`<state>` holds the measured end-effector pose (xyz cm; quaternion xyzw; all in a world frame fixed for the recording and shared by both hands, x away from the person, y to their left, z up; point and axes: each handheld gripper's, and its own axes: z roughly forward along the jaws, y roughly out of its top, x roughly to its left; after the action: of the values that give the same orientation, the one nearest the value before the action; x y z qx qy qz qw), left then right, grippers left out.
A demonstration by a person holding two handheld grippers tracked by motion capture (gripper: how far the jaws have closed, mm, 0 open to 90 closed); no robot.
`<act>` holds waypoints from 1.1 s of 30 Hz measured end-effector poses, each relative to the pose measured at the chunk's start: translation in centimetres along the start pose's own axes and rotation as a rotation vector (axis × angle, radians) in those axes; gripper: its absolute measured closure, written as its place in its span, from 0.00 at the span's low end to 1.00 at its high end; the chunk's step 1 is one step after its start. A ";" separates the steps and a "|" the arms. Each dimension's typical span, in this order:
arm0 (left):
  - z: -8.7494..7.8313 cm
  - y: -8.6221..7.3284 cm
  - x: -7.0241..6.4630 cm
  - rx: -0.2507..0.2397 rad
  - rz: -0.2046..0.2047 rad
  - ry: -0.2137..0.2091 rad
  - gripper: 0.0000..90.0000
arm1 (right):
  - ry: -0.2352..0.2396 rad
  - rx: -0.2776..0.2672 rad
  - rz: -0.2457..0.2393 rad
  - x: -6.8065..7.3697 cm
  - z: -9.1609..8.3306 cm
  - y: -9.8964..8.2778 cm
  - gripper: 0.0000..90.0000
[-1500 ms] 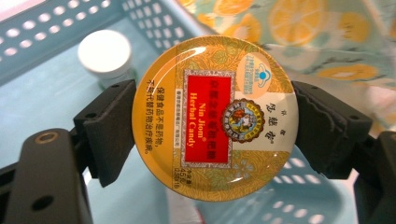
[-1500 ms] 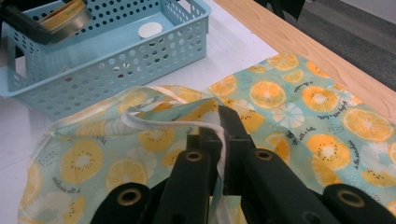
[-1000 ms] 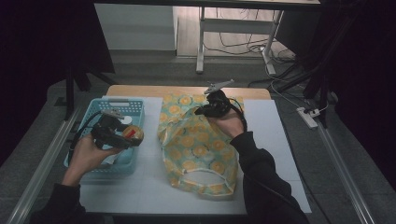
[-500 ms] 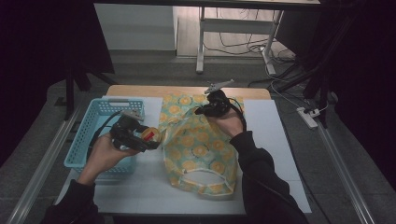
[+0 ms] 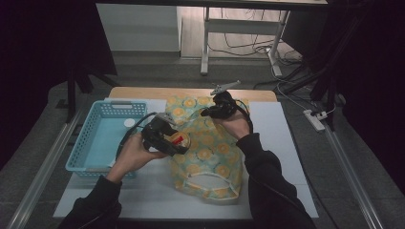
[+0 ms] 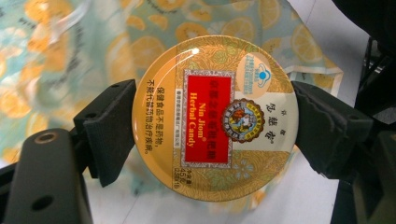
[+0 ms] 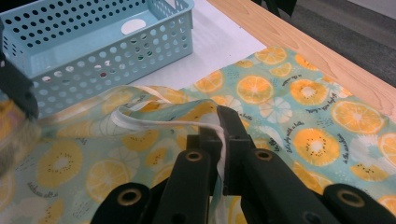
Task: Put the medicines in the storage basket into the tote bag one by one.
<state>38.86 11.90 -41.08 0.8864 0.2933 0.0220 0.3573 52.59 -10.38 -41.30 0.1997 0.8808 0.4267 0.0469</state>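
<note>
Your left gripper (image 6: 212,119) had its jaws spread wide around a round candy tin (image 6: 214,116), one pad pressed on each side of the rim, so the tin was held flat-face toward the gripper's camera. The lid was gold with a red label in the middle. In the high view the same tin (image 5: 178,140) sat at the front of your left gripper (image 5: 177,142), raised above the near left part of the cloth bag (image 5: 210,148), just right of the basket.

Your right gripper (image 7: 220,140) had its jaws shut tight on the edge of the bag (image 7: 299,126), with the white cord (image 7: 154,123) of the hem pinched between them. The pinched edge was lifted off the desk, and the cloth arched up from the jaws toward the basket. In the high view your right gripper (image 5: 210,112) was over the far half of the bag, near its top edge.

The bag was pale green with orange and lemon slices printed on it, and it lay on the white mat (image 5: 282,143) in the middle of the desk (image 5: 143,92). The light blue basket (image 5: 95,143) stood on the left, its right wall just beside the bag. A small white disc (image 5: 129,123) lay on the basket's floor toward the far end.
</note>
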 end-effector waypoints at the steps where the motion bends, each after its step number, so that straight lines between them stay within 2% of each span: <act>1: 0.3 0.3 -0.1 0.004 0.008 -0.004 0.22 | -0.002 -0.003 0.000 -0.1 0.0 0.0 1.00; 7: 2.6 1.7 -0.5 0.024 0.037 -0.020 0.22 | -0.002 -0.003 0.005 -0.4 0.3 0.0 1.00; 11: 4.2 2.4 -0.4 0.037 0.047 -0.012 0.22 | -0.006 0.001 0.008 -0.4 0.5 0.0 1.00; 23: 8.4 3.0 1.6 0.065 0.022 0.031 0.22 | -0.018 0.002 0.010 -0.9 0.9 -0.1 1.00; 33: 10.7 2.7 3.0 0.084 0.023 0.067 0.22 | -0.036 0.012 0.025 -1.5 1.5 -0.4 1.00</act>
<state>45.38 5.35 -47.80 0.9028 0.2955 0.0432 0.3094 54.23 -10.08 -42.68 0.2189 0.8797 0.4183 0.0563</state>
